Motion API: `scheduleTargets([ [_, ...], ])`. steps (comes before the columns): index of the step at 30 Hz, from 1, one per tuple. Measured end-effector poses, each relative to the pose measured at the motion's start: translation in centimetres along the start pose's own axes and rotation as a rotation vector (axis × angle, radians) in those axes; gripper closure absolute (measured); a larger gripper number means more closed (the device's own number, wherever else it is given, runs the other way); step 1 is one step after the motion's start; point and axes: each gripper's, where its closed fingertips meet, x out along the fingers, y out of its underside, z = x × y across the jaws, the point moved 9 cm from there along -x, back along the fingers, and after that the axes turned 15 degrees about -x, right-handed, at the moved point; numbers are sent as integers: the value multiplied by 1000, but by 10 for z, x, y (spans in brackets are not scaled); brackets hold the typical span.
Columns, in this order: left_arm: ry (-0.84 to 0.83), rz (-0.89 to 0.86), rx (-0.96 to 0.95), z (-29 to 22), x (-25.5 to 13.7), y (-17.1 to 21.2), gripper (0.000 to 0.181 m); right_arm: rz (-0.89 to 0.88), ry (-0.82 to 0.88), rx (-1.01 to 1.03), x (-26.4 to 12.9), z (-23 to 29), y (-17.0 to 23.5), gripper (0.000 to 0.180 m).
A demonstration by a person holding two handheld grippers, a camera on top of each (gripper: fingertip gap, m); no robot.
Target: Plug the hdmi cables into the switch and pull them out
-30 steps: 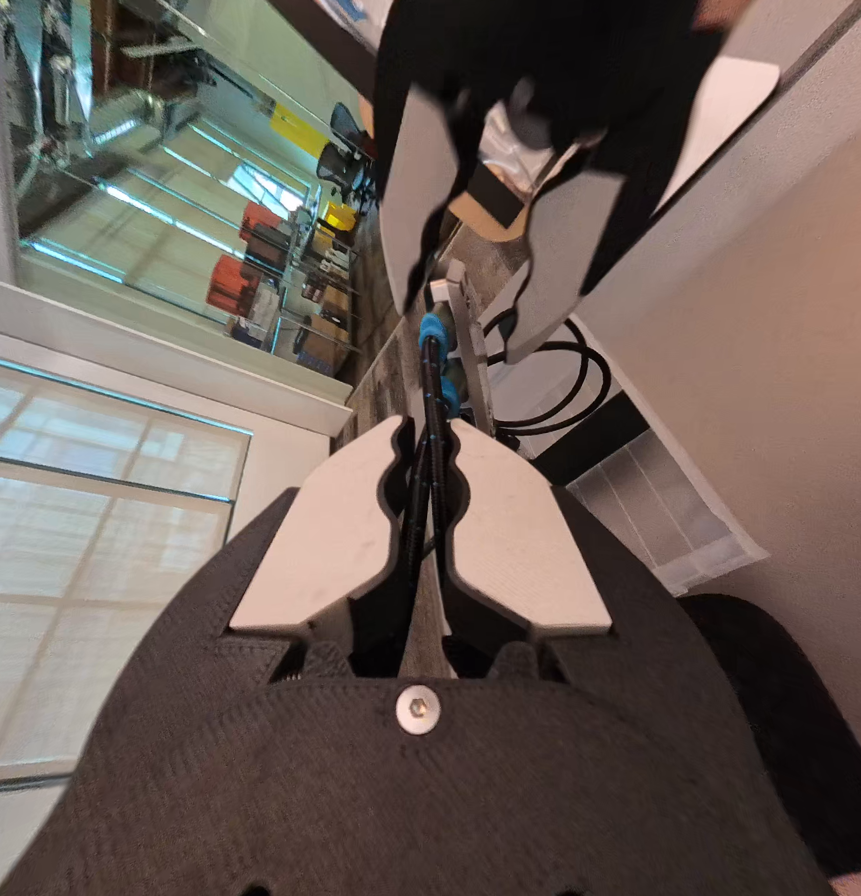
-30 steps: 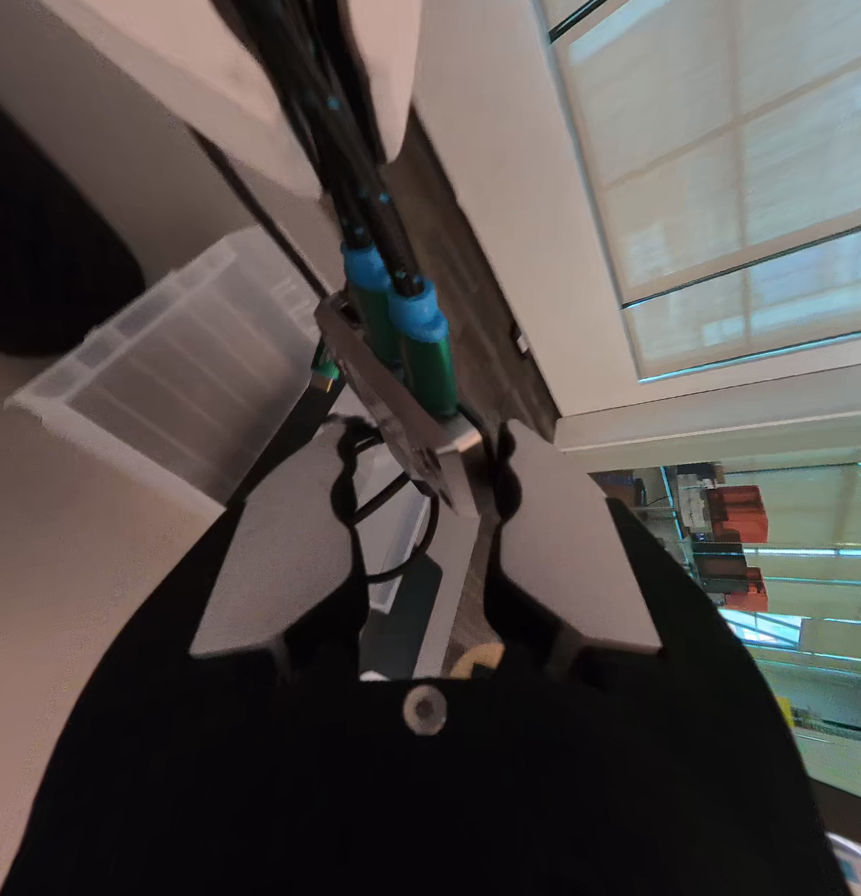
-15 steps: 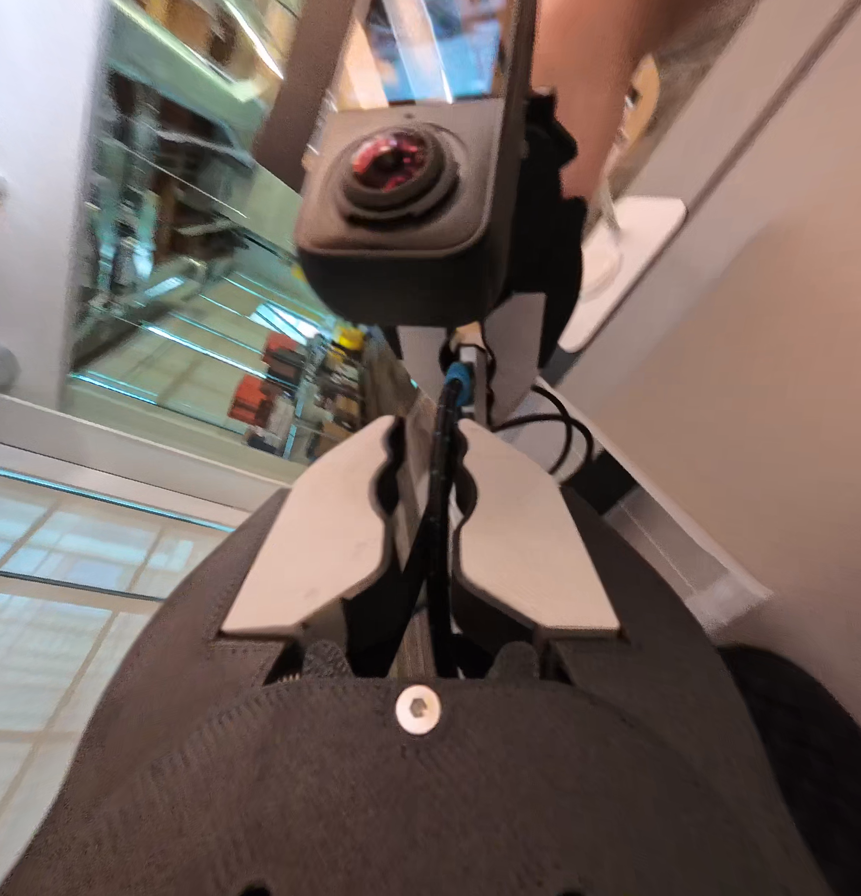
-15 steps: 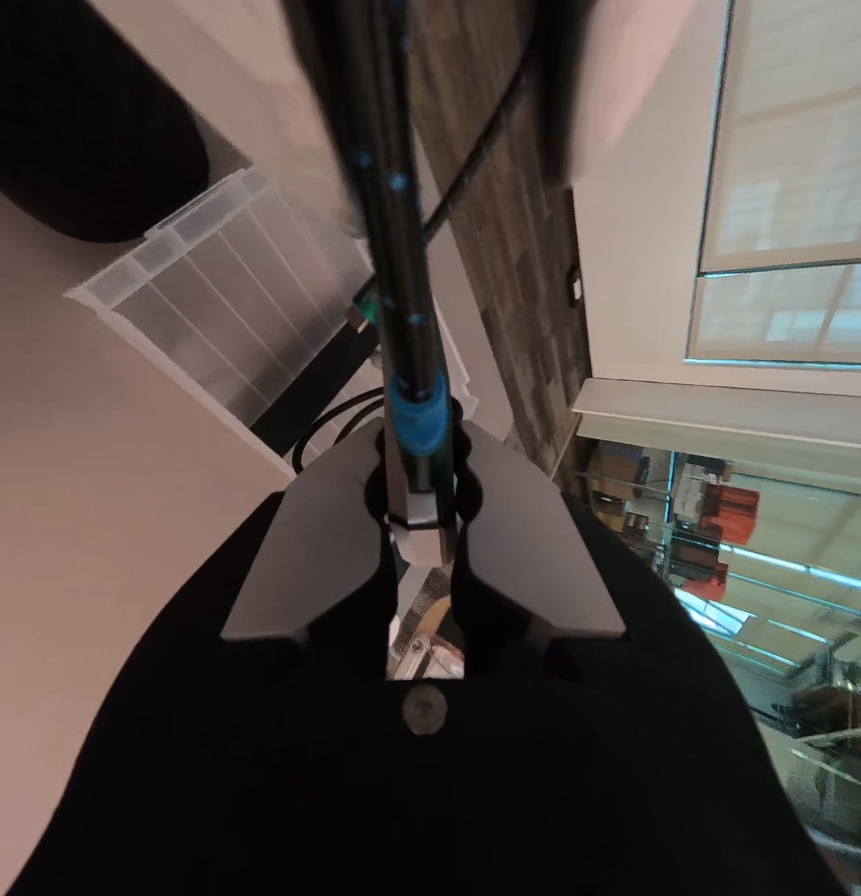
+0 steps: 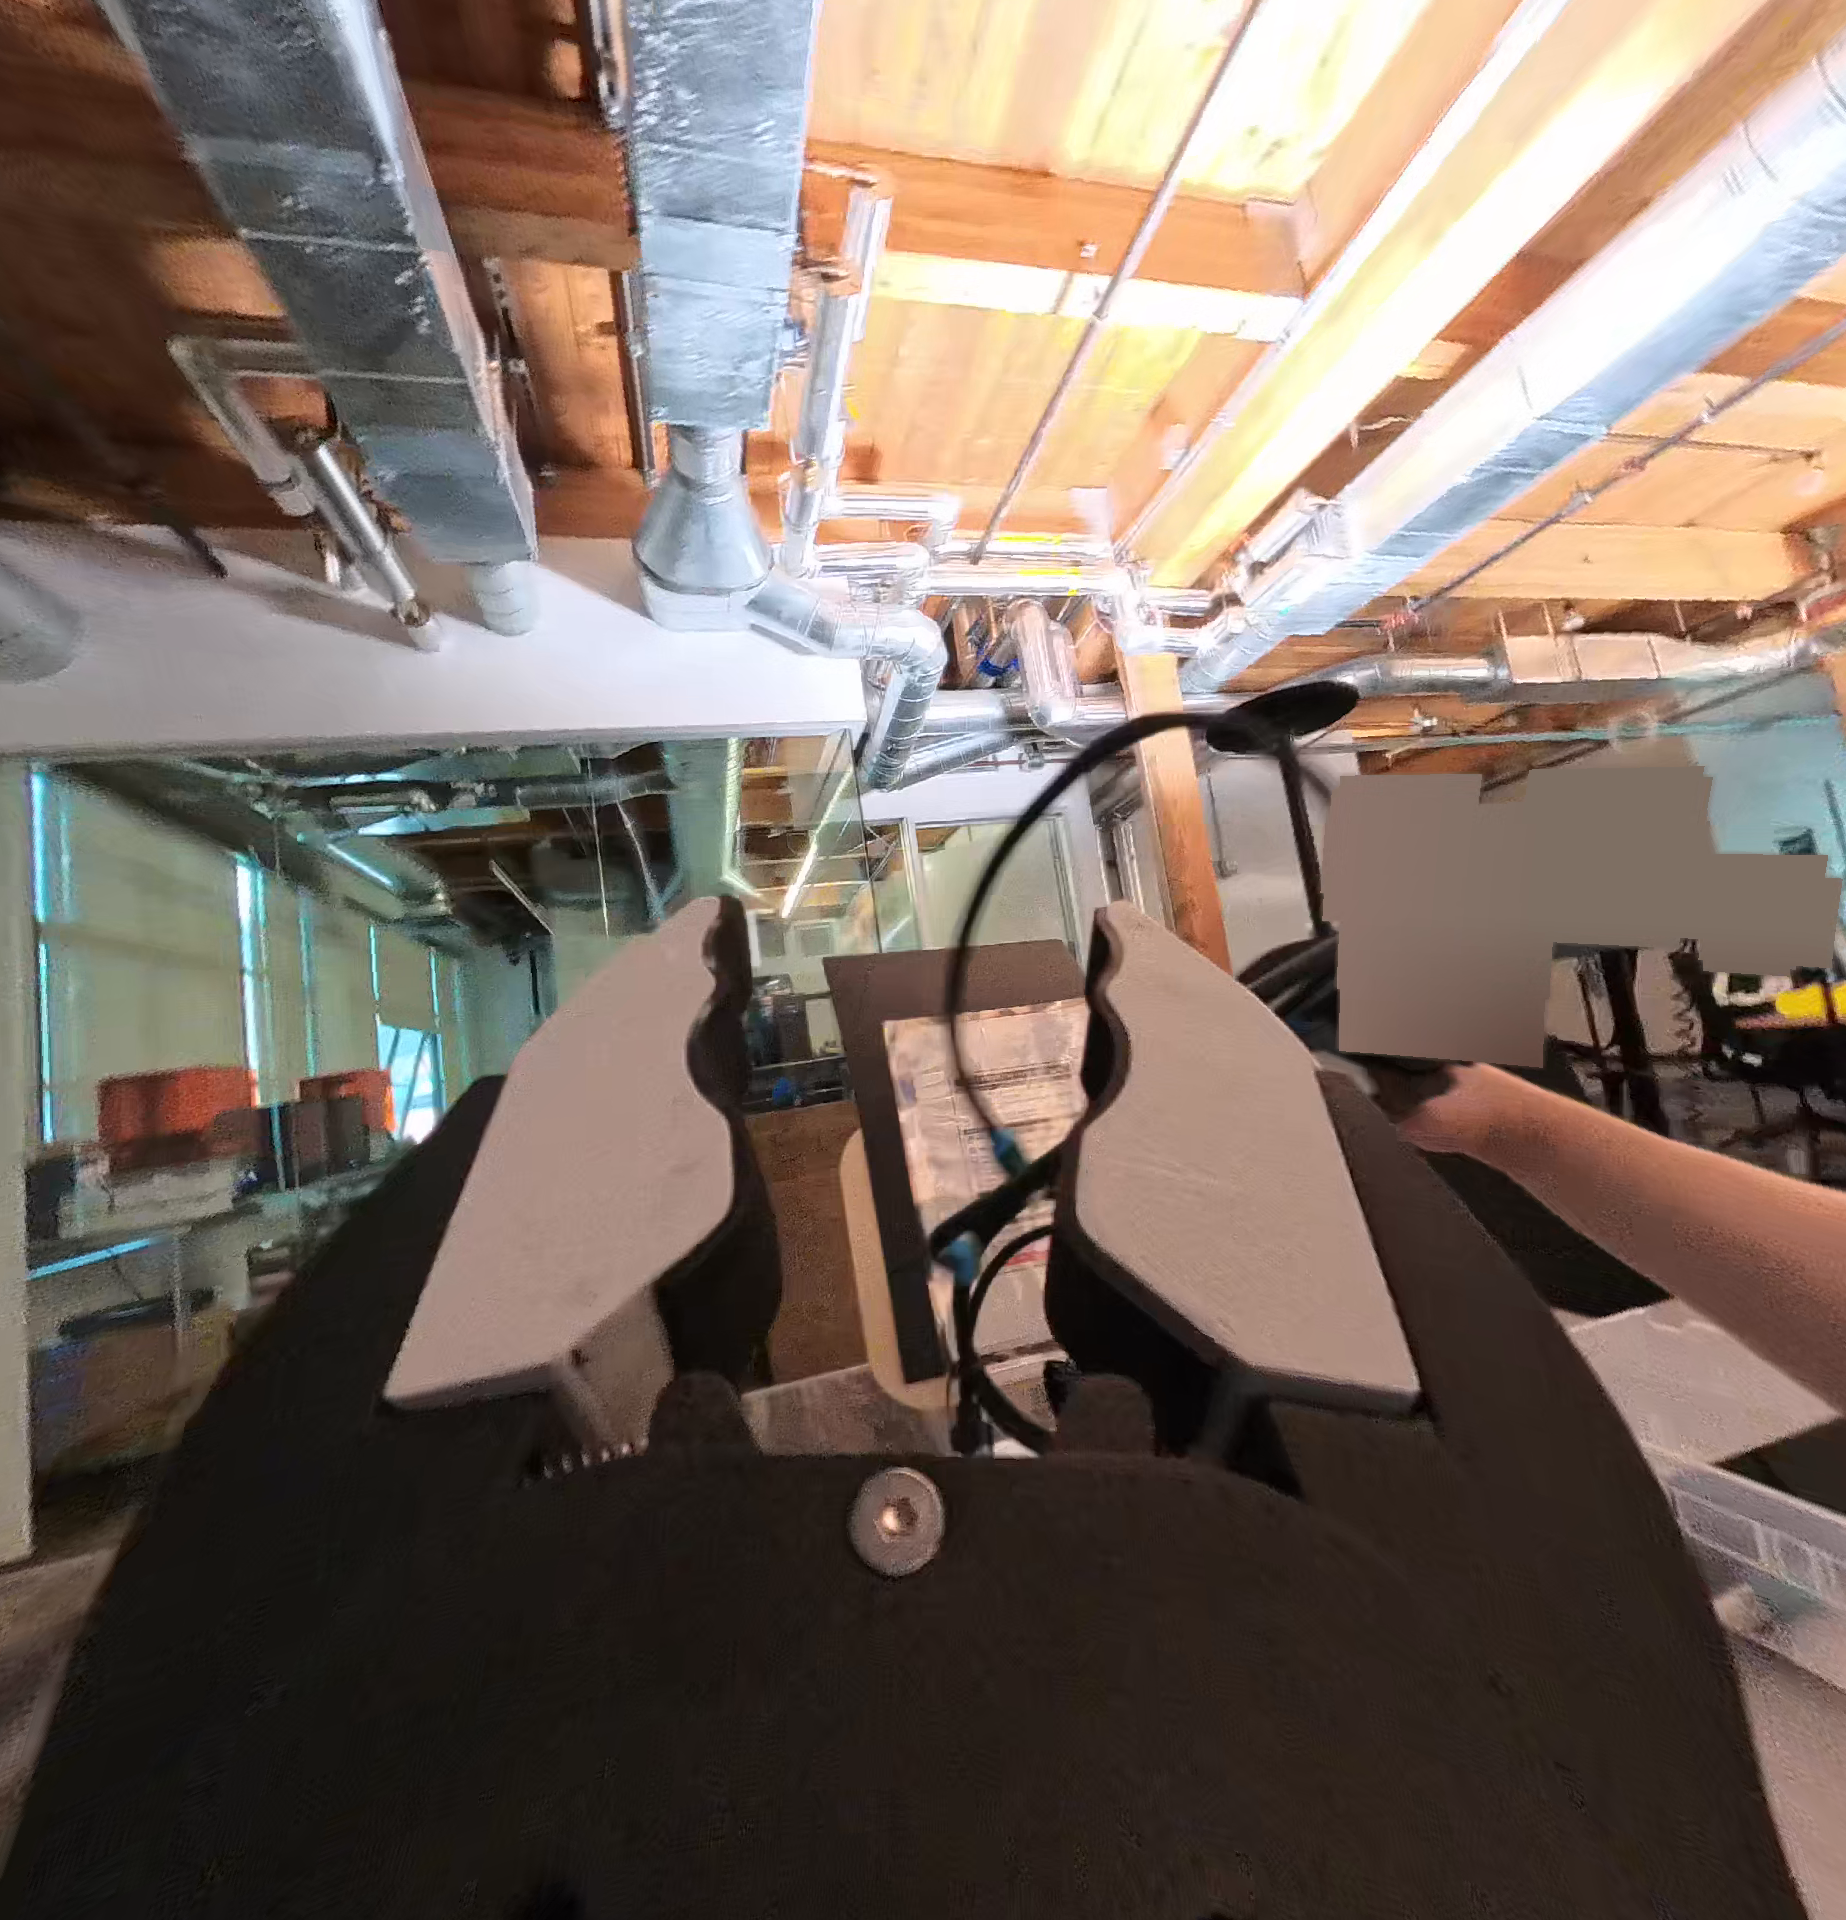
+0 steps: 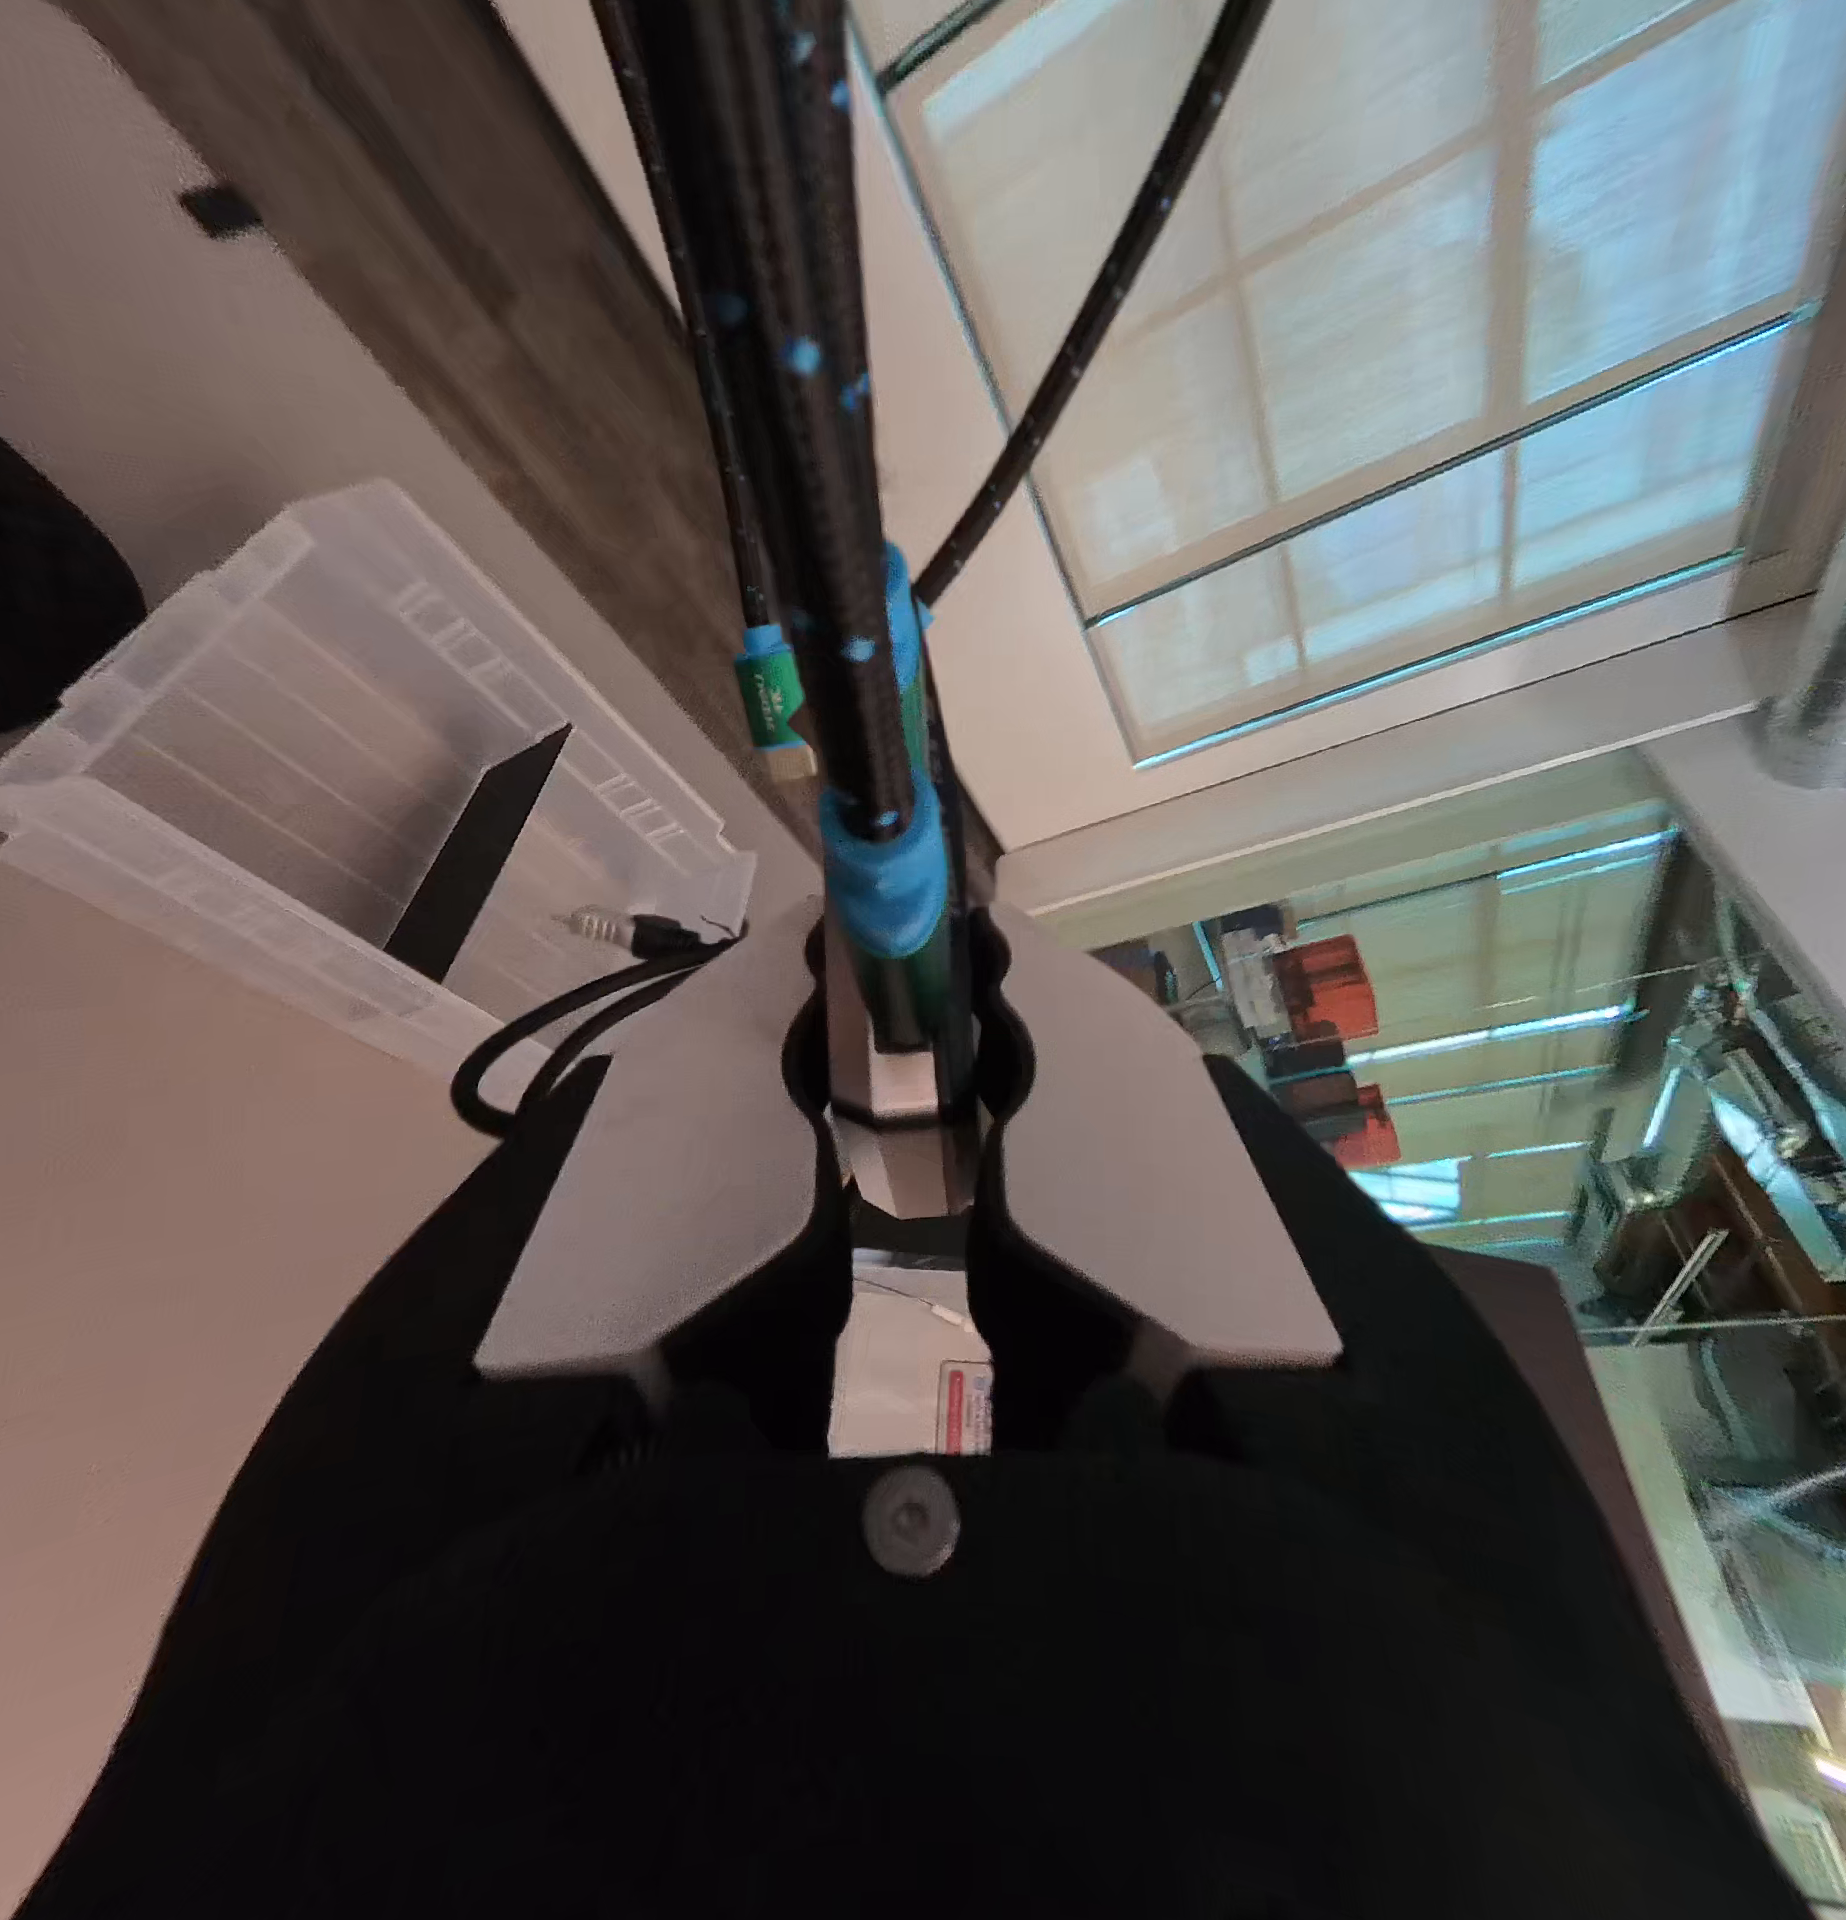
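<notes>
Exposed wood ceiling [image 5: 1002, 156], silver ducts [image 5: 358, 260], gridded window [image 6: 1418, 364], white wall [image 6: 119, 1143].

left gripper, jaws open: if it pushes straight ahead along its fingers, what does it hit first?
Probably the thin black cable looping across the gap between the left gripper fingers. Behind it stands a dark panel with a plastic-wrapped sheet. Depth is unclear, so the cable could sit slightly off-line.

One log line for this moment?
left tongs: open, empty | right tongs: shut on switch | one green plug dangling free
</notes>
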Motion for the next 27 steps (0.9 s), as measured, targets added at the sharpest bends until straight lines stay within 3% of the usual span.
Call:
scheduleTargets([
  [5,69,122,-153,44,21,30,129,58,104,-173,-65,34,-13,157],
  [10,240,293,-205,41,62,76,135,254,52,-392,-91,94,-31,156],
  [16,563,552,46,-61,106,146,132,359,-10,-439,-92,143,-31,156],
  [18,667,675,237,-97,106,175,132,362,-10,-429,-93,152,-28,156],
  [20,663,792,496,-114,102,205,133,355,18,-419,-96,157,-28,156],
  [22,714,892,637,-123,95,228,132,347,53,-379,-103,158,-29,156],
  [27,839,759,484,-149,103,242,116,195,126,-233,-119,150,-28,156],
])
